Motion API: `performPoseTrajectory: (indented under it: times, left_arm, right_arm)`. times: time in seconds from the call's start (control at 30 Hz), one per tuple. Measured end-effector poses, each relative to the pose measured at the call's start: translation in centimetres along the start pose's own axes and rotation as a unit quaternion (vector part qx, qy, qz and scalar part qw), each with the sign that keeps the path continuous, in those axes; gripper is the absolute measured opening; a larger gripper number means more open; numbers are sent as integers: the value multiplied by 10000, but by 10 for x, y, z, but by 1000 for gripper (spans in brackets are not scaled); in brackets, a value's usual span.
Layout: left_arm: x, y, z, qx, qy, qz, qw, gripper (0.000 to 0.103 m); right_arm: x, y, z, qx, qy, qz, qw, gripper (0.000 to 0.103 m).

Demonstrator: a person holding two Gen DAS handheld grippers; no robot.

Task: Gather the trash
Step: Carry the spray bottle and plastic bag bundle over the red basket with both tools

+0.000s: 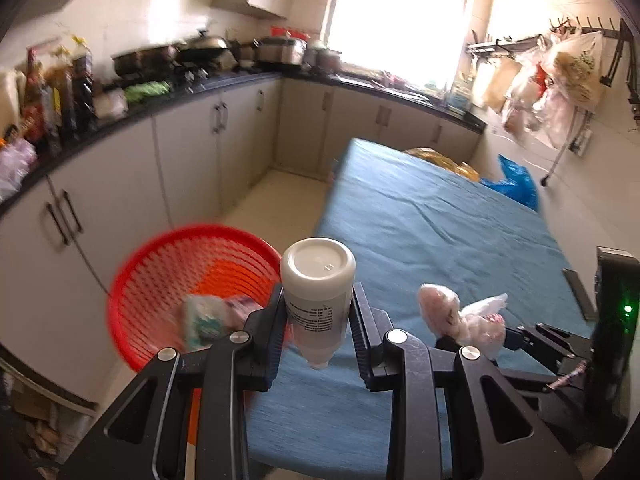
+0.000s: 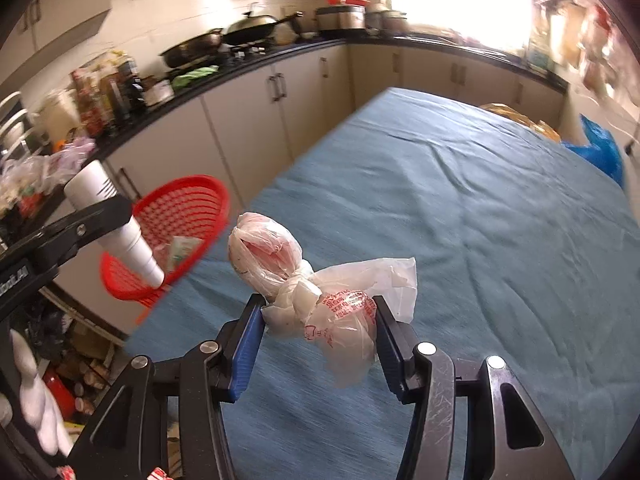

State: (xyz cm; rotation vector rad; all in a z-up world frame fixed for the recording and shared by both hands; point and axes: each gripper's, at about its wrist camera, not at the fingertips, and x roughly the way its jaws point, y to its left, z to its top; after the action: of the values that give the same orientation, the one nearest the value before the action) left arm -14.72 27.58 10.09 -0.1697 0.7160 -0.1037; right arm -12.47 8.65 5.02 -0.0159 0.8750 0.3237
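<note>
My left gripper [image 1: 318, 308] is shut on a white plastic bottle [image 1: 318, 280], held bottom end away from me, above the near left edge of the blue-covered table [image 1: 420, 220]. The bottle also shows in the right wrist view [image 2: 116, 224]. A red mesh basket [image 1: 160, 276] stands left of the table with wrappers [image 1: 204, 318] inside; it also shows in the right wrist view [image 2: 180, 216]. My right gripper [image 2: 318, 320] is shut on a knotted clear plastic bag [image 2: 312, 284] with red print, held above the table [image 2: 460, 208]. The bag also shows in the left wrist view [image 1: 460, 314].
Kitchen counters [image 1: 180, 92] with pots and bottles run along the left and back. A yellow bag [image 1: 440, 160] and a blue bag [image 1: 516, 184] lie at the table's far edge. Plastic bags hang on a rack [image 1: 560, 80] at right. Clutter sits on the floor [image 2: 80, 360] at left.
</note>
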Motion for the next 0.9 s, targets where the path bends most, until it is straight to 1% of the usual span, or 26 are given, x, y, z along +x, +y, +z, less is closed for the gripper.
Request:
performPoseTrajectory:
  times: [0.07,0.17,0.27,0.37,0.43,0.5,0.7,0.77,0.83,0.87,0.9]
  left_arm:
    - [12,-5,-9,-73,229,-208,9995,29]
    - [31,-13,-23,-75,565,-344,9978,29]
    - [46,-21,-33,-23,753,-337,9966,29]
    - [58,-26,-40,-15,939,-398,9948,29]
    - [62,-28,-42,10,990,-383,9944,29]
    - [65,-30,-44,35,1015,-380,9941,29]
    - [74,-30,-42,52,1063,-322,9938,30]
    - [74,-32,-40,92,1008,-343,9943,31]
    - [73,-36,-36,182,930,-373,9948,38]
    - [73,-38,-34,228,898,-378,9950,45]
    - [74,-40,-32,299,844,-382,9953,49]
  right_arm:
    - [2,-11,-9,23,77,-191,9998,57]
    - [9,-25,-20,87,275,-357,9989,57]
    - [17,-39,-29,261,476,-349,9979,59]
    - [18,-46,-32,347,448,-263,9980,60]
    - [18,-46,-32,305,435,-242,9983,65]
    - [19,-44,-33,286,409,-221,9985,68]
    - [19,-46,-35,321,307,-221,9988,69]
    - [20,-47,-35,346,262,-133,9990,72]
    - [19,-48,-35,390,209,34,9990,78]
    - [19,-50,-36,451,166,120,9988,79]
    - [18,-52,-37,522,117,208,9984,82]
